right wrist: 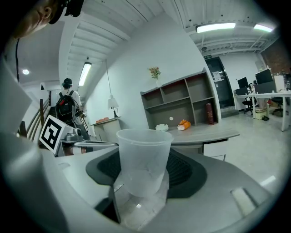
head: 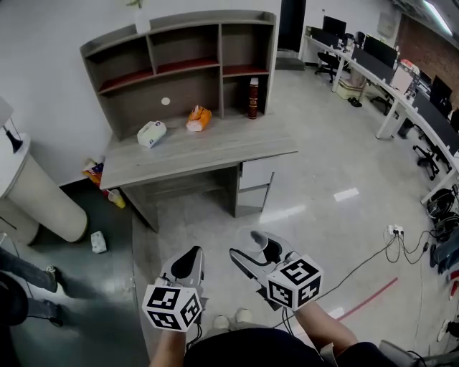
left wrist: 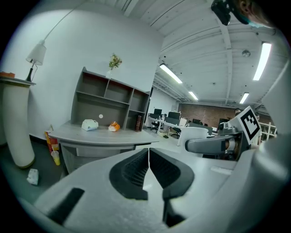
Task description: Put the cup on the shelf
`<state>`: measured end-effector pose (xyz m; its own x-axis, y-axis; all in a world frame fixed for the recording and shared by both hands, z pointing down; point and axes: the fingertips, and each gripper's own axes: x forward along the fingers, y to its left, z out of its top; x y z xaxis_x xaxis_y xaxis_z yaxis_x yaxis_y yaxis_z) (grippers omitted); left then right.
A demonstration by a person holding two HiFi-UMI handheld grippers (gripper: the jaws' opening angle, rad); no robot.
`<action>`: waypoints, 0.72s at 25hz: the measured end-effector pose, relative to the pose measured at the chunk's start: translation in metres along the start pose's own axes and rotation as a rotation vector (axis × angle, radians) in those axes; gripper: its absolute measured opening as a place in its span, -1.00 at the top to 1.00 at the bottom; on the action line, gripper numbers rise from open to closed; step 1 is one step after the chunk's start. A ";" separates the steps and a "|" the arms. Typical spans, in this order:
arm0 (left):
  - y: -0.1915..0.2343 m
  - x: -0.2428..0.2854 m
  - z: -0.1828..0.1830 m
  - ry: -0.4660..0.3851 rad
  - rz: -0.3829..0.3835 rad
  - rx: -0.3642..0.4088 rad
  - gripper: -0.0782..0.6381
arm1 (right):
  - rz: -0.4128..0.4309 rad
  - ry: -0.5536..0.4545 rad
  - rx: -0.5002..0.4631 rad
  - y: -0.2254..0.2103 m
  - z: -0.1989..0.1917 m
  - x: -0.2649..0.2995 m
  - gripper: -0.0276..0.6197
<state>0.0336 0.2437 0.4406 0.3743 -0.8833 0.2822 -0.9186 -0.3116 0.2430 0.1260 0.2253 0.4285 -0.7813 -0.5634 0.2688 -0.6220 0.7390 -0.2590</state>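
Translucent plastic cup (right wrist: 144,157) clamped upright in right tongs (head: 258,258), well short of bench (head: 215,154) front edge; left tongs (left wrist: 148,160) together, empty. Advise: carry level, approach shelf (head: 184,66) squarely, avoid squeezing harder.

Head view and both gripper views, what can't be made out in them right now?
- Translucent plastic cup: head view, mostly hidden between the right gripper's jaws.
- Dark red upright thing in the grey shelf: all views, too small to tell book from bottle.
- Orange thing on the grey desk: all views, too small to name.
- Green plant atop the shelf: head view, cut off by the top edge.
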 end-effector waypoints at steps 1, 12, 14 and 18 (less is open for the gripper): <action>-0.002 0.002 0.000 0.000 0.006 0.000 0.79 | 0.006 0.001 -0.005 -0.002 0.001 0.000 0.03; -0.016 0.018 -0.009 0.020 0.025 0.012 0.77 | 0.065 0.025 -0.008 -0.016 -0.011 0.000 0.03; -0.016 0.022 -0.010 0.026 0.025 0.009 0.77 | 0.066 0.032 -0.004 -0.020 -0.013 0.002 0.03; -0.010 0.034 -0.004 0.024 0.024 0.007 0.76 | 0.069 0.038 0.002 -0.030 -0.010 0.013 0.03</action>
<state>0.0561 0.2179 0.4519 0.3550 -0.8821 0.3098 -0.9282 -0.2929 0.2295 0.1349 0.2000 0.4490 -0.8196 -0.4970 0.2849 -0.5671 0.7747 -0.2799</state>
